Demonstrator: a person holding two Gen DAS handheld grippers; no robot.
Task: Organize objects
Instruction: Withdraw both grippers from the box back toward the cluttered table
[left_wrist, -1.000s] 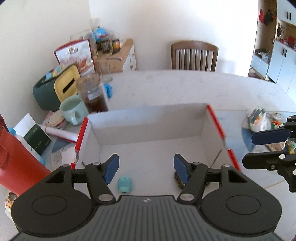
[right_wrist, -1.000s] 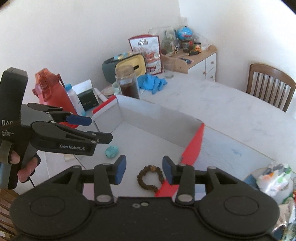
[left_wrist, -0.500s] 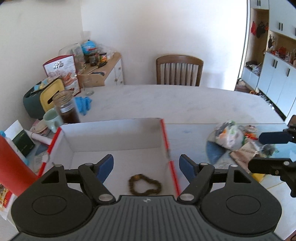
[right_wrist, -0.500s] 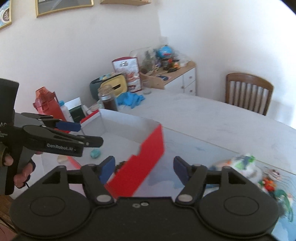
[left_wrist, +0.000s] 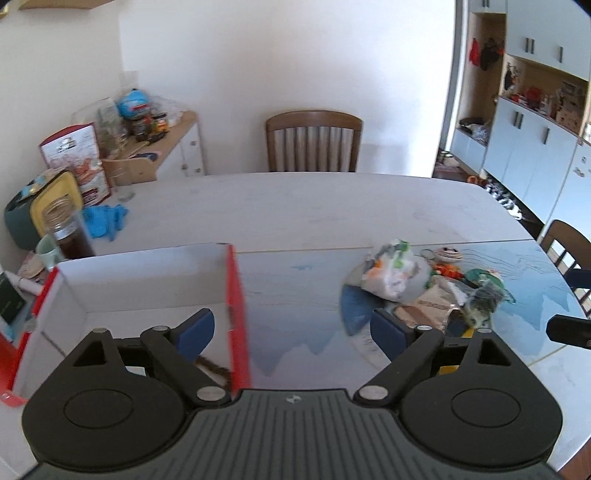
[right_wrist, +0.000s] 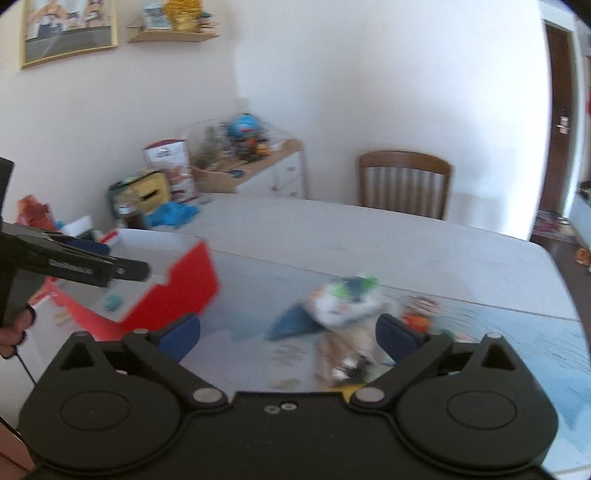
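At the far left of the counter (left_wrist: 332, 206) I see the things that I judge are not part of my job: one glass jar (left_wrist: 68, 230) with dark content, one green mug (left_wrist: 46, 253) behind it, and one blue cloth (left_wrist: 105, 221), all pushed against the wall, probably to keep the work area free. Next comes the one cardboard box (left_wrist: 147, 280), white inside with red outer walls, standing open on top so that objects can be dropped in. In the right wrist view I count one small teal object (right_wrist: 113, 302) lying on its floor; a brown thing under my left gripper (left_wrist: 291, 334) is too blurred to name. My left gripper is empty, its two blue pads wide apart, and it hangs over the red right wall of the box, half above the blue mat (left_wrist: 517, 280). Further right, on this mat, lies the pile of loose objects (left_wrist: 424, 288) that I think I must put in order: one white crumpled bag (left_wrist: 391, 273) on top, and several small colourful things which I cannot count. My right gripper (right_wrist: 288, 341) is also spread open and holds nothing; it points at this pile, so I judge the next pick will be there.
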